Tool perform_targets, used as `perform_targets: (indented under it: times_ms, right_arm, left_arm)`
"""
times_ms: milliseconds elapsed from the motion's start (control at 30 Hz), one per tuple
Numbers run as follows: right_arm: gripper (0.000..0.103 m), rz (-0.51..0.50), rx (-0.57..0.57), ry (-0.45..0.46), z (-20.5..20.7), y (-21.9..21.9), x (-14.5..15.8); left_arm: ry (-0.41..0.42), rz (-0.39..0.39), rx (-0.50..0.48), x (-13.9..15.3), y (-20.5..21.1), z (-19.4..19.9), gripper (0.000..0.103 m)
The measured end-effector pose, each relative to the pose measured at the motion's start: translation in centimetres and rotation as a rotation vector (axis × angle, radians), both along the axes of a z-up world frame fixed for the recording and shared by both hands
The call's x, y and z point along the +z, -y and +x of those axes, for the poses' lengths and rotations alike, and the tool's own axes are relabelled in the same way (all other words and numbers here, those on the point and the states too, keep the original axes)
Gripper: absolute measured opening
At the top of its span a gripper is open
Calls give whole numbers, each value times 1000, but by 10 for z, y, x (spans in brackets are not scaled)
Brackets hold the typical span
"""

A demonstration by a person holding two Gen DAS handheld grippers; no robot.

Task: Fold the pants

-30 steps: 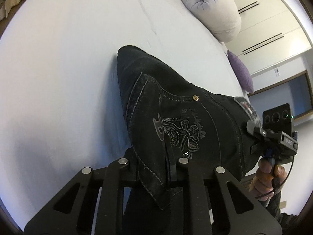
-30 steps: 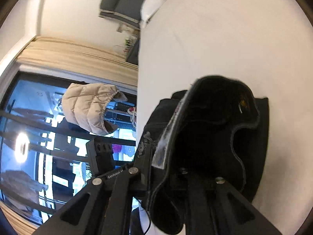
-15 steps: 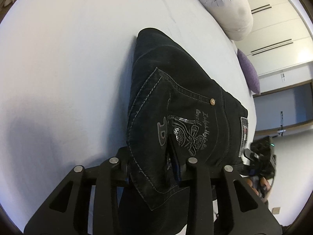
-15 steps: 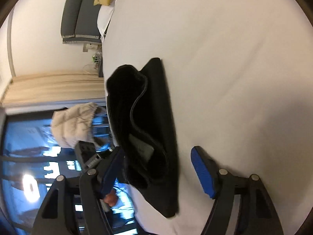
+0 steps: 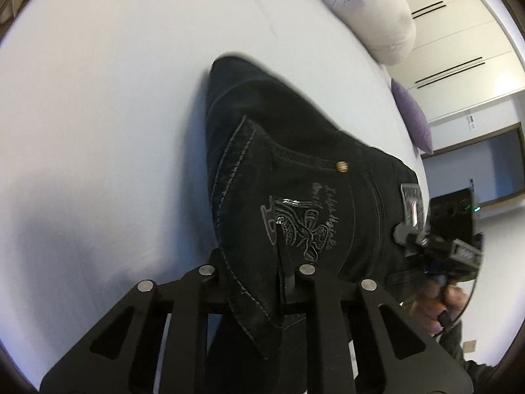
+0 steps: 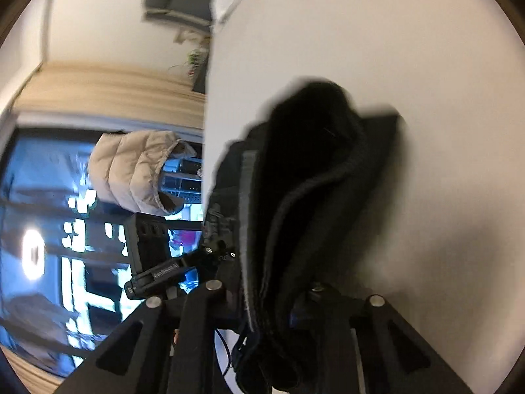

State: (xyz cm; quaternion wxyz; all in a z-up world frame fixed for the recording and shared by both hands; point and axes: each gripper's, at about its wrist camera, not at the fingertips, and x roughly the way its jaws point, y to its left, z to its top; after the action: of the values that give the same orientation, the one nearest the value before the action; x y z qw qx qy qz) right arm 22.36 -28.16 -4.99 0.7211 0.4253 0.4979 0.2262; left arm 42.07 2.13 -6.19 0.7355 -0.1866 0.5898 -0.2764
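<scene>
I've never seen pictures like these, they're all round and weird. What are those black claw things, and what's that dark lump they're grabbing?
A person holds a grabber tool in each hand, with a wide-eyed camera on each that bends the picture round. One picture looks along the left gripper, the other along the right gripper. The dark lump is a pair of black pants on a white bed. Both grippers pinch the pants; their jaws have just been closing on the cloth. In the left picture you see the person's other hand holding the right tool. Far back lie a pale bundle and a purple pillow.
</scene>
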Motion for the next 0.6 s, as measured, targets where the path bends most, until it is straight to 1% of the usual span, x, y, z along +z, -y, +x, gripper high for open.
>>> perform_targets:
  times_ms: [67,133,167,200,233,267,300,333,367,400,433,467,500,533,567,600]
  right_arm:
    - [20,-38,12,69,16,1,28]
    - [20,-38,33,100,39,6,43]
    - [20,-25,58,79,59,7,42]
    - [21,-41,63,64,72,7,39]
    - [23,-105,66,59,88,4,36]
    - [26,-191,77,41,103,1,24]
    - [29,-196,74,-9,108,2,7]
    - [45,-186,64,-89,112,6,-15]
    - [49,-178,46,-168,110,11,-37]
    - [49,-135,25,-154,103,16,-42]
    - [54,-121,9,-118,93,19,-38]
    - [61,-160,-23,-87,77,24,-28]
    - [64,-199,-49,-64,66,27,-20]
    - [67,-240,-75,-27,52,30,-9]
    - [67,-269,-94,28,36,33,7]
    - [67,-287,-99,60,29,31,18]
  left_arm:
    - [47,-18,34,20,-8,0,15]
    - [110,-4,71,41,-13,2,15]
    - [129,16,83,46,-15,5,15]
    - [148,45,93,47,-15,8,16]
    - [160,66,96,44,-14,10,16]
    - [145,76,108,34,-14,11,17]
    - [109,93,119,18,-14,12,18]
    - [70,117,123,2,-11,11,25]
    - [33,137,133,-12,-10,10,35]
    - [29,111,158,-18,-15,4,36]
    - [69,120,189,-10,-20,-4,52]
    - [91,174,198,-3,-20,-9,72]
    - [134,275,200,9,-19,-17,81]
    - [181,339,197,22,-16,-25,92]
    - [228,379,197,37,-13,-34,97]
    - [269,419,201,49,-10,-41,97]
